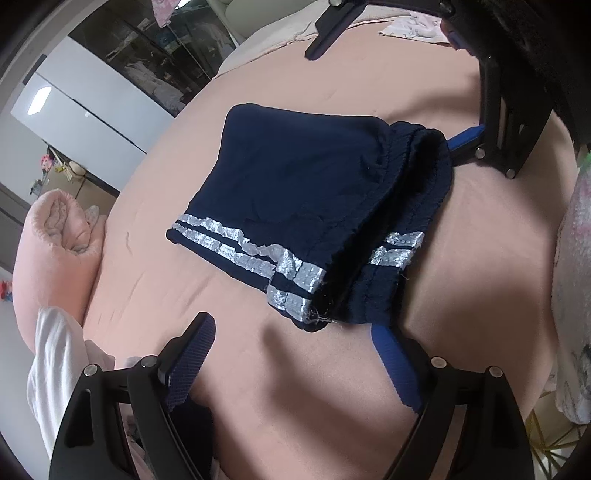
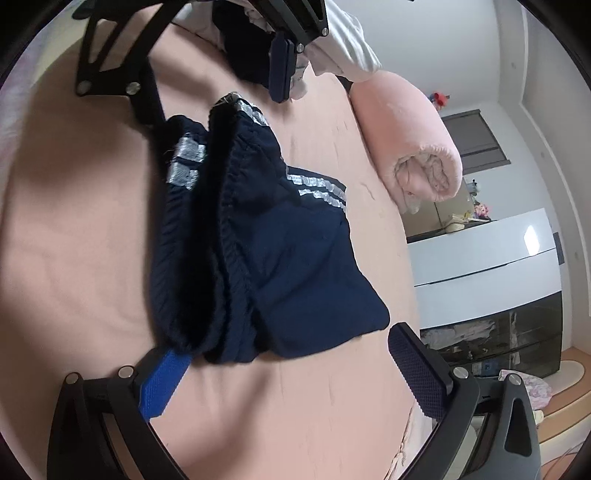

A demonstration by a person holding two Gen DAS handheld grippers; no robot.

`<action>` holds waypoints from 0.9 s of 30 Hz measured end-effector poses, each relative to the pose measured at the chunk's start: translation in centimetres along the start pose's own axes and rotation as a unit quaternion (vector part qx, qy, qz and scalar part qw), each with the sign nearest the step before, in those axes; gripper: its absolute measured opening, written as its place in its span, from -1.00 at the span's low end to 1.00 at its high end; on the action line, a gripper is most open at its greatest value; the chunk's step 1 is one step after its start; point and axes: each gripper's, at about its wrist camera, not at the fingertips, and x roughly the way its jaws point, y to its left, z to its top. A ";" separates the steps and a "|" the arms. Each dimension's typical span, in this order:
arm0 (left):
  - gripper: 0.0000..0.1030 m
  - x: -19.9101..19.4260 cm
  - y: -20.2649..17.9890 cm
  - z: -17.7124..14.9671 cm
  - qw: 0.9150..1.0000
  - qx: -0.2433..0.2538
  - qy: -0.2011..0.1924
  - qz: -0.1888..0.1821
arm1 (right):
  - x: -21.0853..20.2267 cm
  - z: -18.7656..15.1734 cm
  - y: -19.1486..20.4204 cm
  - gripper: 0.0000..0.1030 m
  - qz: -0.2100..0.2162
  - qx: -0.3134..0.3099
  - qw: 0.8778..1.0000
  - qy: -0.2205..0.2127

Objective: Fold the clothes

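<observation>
A folded navy garment with silver stripes (image 1: 306, 177) (image 2: 295, 266) lies on the pink bed sheet (image 1: 332, 387) (image 2: 74, 221). My left gripper (image 1: 291, 323) (image 2: 218, 109) stands open at the striped hem corner. Its blue finger (image 1: 395, 365) touches the cloth's edge, and the other finger (image 1: 188, 354) stands off on bare sheet. My right gripper (image 2: 291, 343) (image 1: 380, 99) is open at the elastic waistband end. Its blue finger (image 2: 166, 380) is tucked at the waistband edge, while the dark finger (image 2: 413, 362) stays apart from the fabric. Neither gripper pinches the cloth.
A rolled pink quilt (image 1: 59, 236) (image 2: 413, 136) lies along the bed's side. A white cloth (image 1: 55, 373) (image 2: 343, 44) and another dark garment (image 2: 240, 48) sit by the left gripper. Light clothes (image 1: 413, 26) lie at the far end. A floral fabric (image 1: 572, 295) borders one side. A white wardrobe (image 2: 480, 266) stands beyond.
</observation>
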 end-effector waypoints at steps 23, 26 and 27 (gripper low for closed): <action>1.00 -0.4 -3.1 -0.4 0.988 0.109 -0.046 0.103 | -0.7 -0.7 1.3 -0.51 0.119 -0.028 0.992 -0.013; 1.00 -0.8 -3.9 -0.3 0.979 0.155 -0.065 0.115 | -0.8 -1.0 1.2 -0.52 0.119 -0.014 0.993 -0.016; 1.00 -0.8 -4.0 -0.2 0.976 0.171 -0.073 0.116 | -0.8 -1.0 1.1 -0.52 0.118 -0.011 0.993 -0.018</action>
